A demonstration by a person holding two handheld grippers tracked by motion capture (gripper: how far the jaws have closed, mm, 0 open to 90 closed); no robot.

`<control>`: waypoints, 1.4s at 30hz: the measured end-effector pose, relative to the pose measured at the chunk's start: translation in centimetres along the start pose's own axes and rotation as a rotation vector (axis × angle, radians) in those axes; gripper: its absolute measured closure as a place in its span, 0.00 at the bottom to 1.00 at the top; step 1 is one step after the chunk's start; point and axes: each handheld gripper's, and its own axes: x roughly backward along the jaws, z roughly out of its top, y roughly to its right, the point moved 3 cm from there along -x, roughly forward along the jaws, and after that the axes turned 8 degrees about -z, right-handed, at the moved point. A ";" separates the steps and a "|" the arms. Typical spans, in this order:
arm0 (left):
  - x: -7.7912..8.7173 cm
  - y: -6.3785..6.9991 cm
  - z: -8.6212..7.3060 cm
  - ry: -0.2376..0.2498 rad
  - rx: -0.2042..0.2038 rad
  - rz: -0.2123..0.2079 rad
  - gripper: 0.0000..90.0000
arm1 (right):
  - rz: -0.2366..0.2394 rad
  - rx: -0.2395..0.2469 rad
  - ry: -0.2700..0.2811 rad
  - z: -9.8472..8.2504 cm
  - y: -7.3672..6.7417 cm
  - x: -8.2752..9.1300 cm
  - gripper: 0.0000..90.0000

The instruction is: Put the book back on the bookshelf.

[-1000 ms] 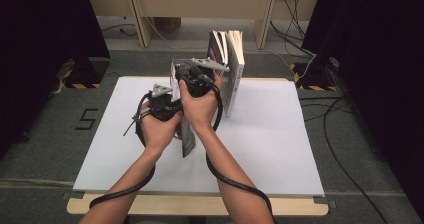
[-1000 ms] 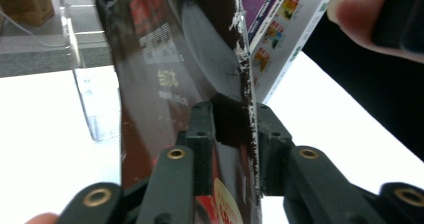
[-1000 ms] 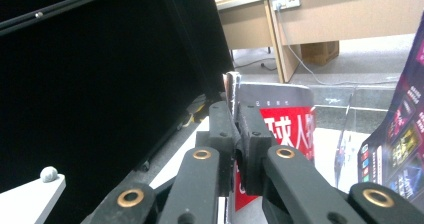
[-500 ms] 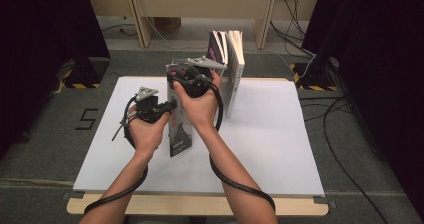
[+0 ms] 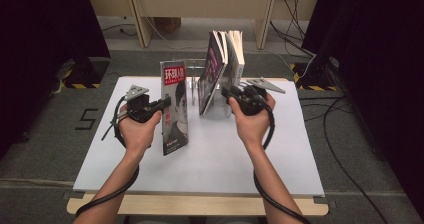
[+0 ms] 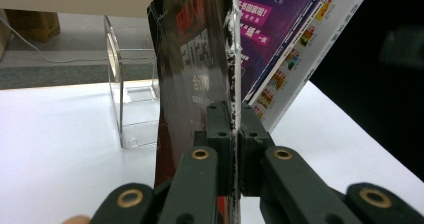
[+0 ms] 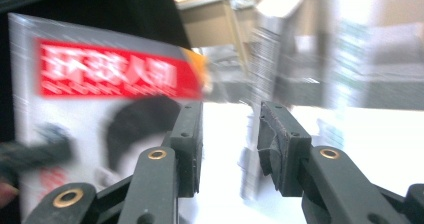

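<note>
1. Table (image 5: 260,159), white-topped: carries everything listed below. Its near edge and the floor beyond are cut off in both gripper views.
2. Magazine (image 5: 174,106), red masthead with a portrait cover: stands upright on its lower edge near the table's middle, left of the rack. The left gripper (image 5: 155,106) is clenched on its edge; in the left gripper view the jaws meet tightly on the magazine (image 6: 200,59). Risk: a thin glossy cover held at one edge may bow, twist or slide out of the grip, and the foot could skid on the smooth top.
3. Books in the rack (image 5: 222,66): several lean together, just beside the magazine. Risk: the magazine's free corner or a passing gripper could nudge them over. Titles cannot be read.
4. Clear acrylic stand (image 6: 122,91): hard to trace against the white top in the high view, so an accidental knock is plausible.
5. Right gripper (image 5: 231,93): released, jaws apart with nothing between them, having just been opening. It sits close to the rack. The right gripper view is motion-blurred; magazine (image 7: 105,109) recognisable, background not.
</note>
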 end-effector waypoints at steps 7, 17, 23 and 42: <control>0.3 -0.5 0.2 0.010 -0.010 -0.012 0.96 | -0.113 -0.028 -0.070 -4.4 6.4 2.2 0.70; 0.4 -0.8 1.7 0.045 -0.045 -0.004 0.96 | -0.225 -0.080 -0.164 -11.0 12.3 4.9 0.70; 0.1 -0.9 2.6 0.064 -0.047 -0.003 0.96 | -0.249 -0.093 -0.200 -13.6 13.8 5.1 0.70; -1.4 -0.9 3.0 0.101 -0.053 0.008 0.96 | -0.254 -0.100 -0.215 -14.6 14.0 5.2 0.70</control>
